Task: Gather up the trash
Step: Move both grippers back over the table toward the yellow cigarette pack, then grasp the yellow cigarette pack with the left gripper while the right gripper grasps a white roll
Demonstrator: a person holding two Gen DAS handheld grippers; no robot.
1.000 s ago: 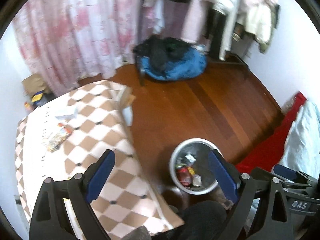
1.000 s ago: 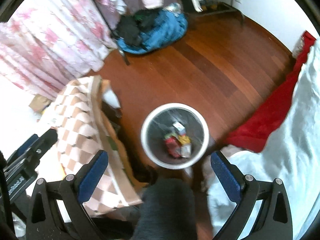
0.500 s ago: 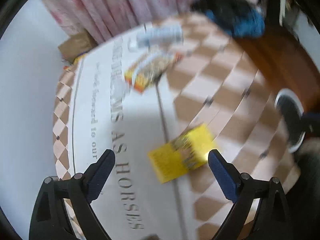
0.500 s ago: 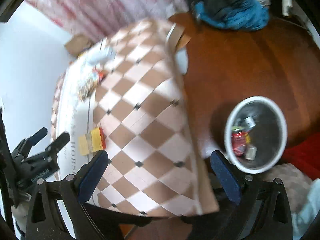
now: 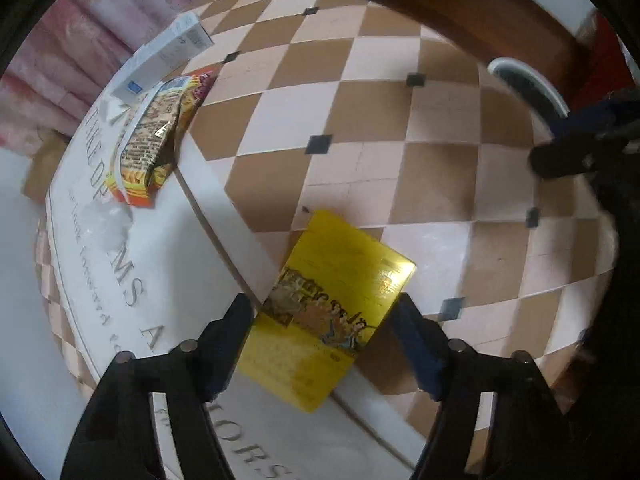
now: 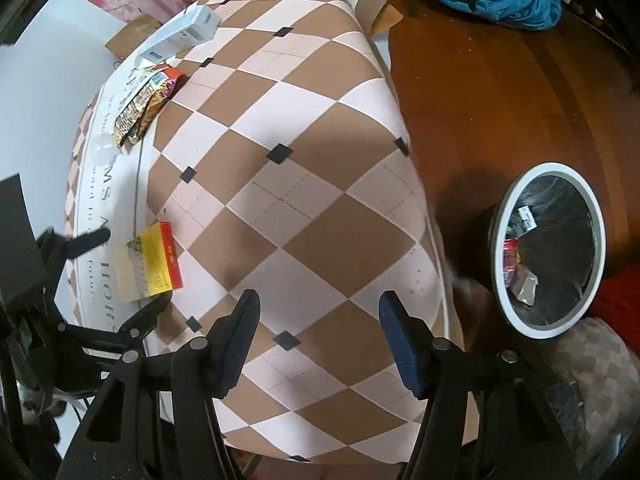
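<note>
A checkered bench (image 6: pixel 320 184) fills the room's near side, scattered with litter awaiting collection. On the floor to its right stands a white-rimmed bin (image 6: pixel 596 216), already holding scraps, apparently placed within reach for drop-offs. A white carton (image 5: pixel 164 60) and a crumpled snack wrapper (image 5: pixel 156 140) lie at the far left edge. Nearer, the left gripper (image 5: pixel 320 316), fingers spread, straddles a yellow box (image 5: pixel 332 308) without clamping it, seemingly lined up to seize it. The right gripper (image 6: pixel 318 316) hangs released and empty over the bench.
</note>
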